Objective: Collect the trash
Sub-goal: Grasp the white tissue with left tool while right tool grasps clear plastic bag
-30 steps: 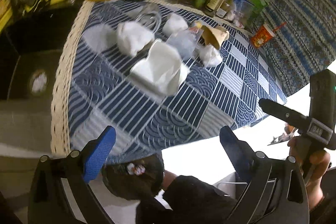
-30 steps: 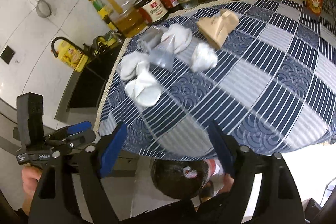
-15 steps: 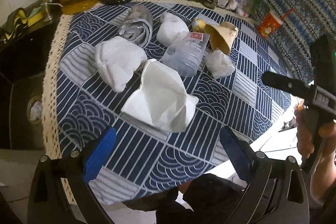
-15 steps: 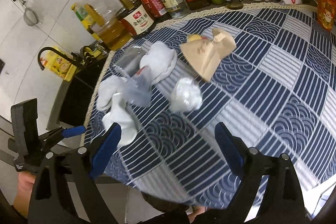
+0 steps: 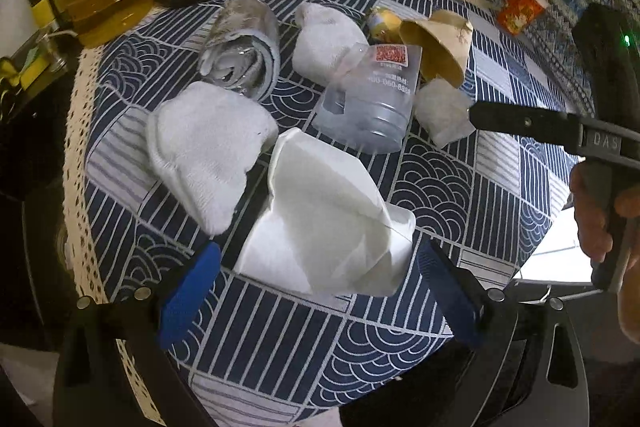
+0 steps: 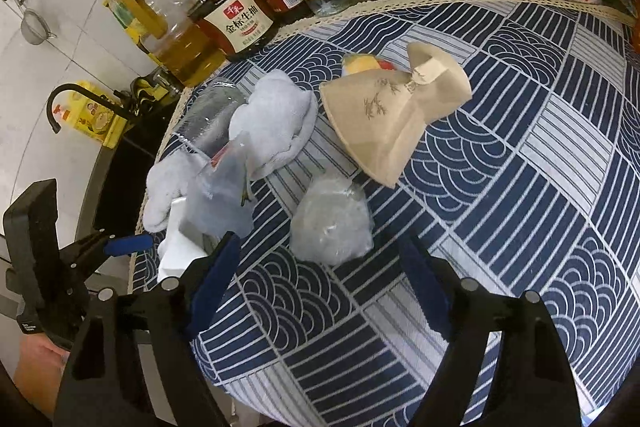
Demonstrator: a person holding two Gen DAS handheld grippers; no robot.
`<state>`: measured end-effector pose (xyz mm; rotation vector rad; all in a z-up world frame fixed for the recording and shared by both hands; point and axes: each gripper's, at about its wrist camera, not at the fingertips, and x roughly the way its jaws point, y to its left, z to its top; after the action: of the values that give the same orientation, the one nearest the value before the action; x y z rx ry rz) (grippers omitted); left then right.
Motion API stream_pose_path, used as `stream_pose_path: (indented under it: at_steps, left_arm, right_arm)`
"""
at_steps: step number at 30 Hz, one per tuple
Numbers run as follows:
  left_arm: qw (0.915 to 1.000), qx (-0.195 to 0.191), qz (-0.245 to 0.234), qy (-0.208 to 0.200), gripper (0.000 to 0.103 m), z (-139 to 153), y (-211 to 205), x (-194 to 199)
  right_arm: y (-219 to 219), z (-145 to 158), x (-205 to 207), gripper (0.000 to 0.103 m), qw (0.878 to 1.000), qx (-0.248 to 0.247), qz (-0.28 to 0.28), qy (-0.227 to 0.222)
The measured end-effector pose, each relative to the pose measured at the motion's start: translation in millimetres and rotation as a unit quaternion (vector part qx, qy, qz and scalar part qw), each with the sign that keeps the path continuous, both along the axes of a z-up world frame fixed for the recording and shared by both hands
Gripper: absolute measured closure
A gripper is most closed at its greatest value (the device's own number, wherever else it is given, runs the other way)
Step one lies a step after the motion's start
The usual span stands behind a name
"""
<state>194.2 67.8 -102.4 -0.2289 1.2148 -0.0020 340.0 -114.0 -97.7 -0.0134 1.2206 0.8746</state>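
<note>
The trash lies in a loose heap on the worktop (image 5: 440, 195), which is covered with a navy and white patterned cloth with a cream woven edge. The left claw (image 5: 320, 291) hangs above the near edge with its blue pads wide apart, and the crumpled white paper carton (image 5: 320, 215) sits between them at the front of the heap; the pads are not pressing on it. Just behind the carton to the left is a white balled sock (image 5: 208, 147), and behind that a squashed clear plastic bottle (image 5: 244, 47) on its side. To the right of the carton lies a second clear plastic bottle with a red label (image 5: 372, 103), with another white sock (image 5: 324, 39) behind it, a brown paper cup (image 5: 440, 47) tipped over, and a small crumpled clear plastic wad (image 5: 440, 111). The right claw (image 6: 320, 283) points down over that wad (image 6: 332, 223), which lies just ahead between its blue pads; its jaws are closing but stand apart and touch nothing. In the right wrist view the brown paper cup (image 6: 396, 115) lies just beyond the wad, with a small yellow and red can (image 6: 364, 63) behind it. A row of sauce and oil bottles (image 6: 236, 15) stands along the far edge of the worktop.
</note>
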Motion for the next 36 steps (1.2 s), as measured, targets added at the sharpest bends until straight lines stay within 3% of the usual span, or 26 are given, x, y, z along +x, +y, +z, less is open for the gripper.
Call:
stream_pose_path:
  at_steps: [2,5,11,14,19,22,36]
  left_arm:
    - [1.0000,-0.001,0.000,0.010,0.007,-4,3,4]
    - [0.9997,-0.015,0.002,0.020,0.007,-10,6,8]
    - [0.9995,-0.018,-0.003,0.025,0.007,-14,6,14]
    - [0.9992,-0.030,-0.001,0.027,0.007,-15,7,16]
    - [0.9990,-0.029,-0.016,0.030,0.008,-18,1,20]
    - [0.9990,-0.034,-0.016,0.024,0.020,-17,1,19]
    - [0.9989,-0.047,-0.005,0.002,0.023,-8,1,4]
  right_arm:
    - [3,-2,3,0.023,1.000,-0.003,0.000,-0.002]
    - [8,-5,5,0.035,1.000,-0.009,0.005,0.001]
    - [14,-9,4,0.038,0.999,-0.028,0.012,-0.016]
    - [17,-16,5,0.051,0.999,-0.036,0.016,-0.010]
    - [17,-17,5,0.053,0.999,-0.034,0.017,-0.010]
    - [16,-16,3,0.054,0.999,-0.033,0.016,-0.013]
    - [5,-1,-11,0.055,1.000,-0.023,0.004,-0.022]
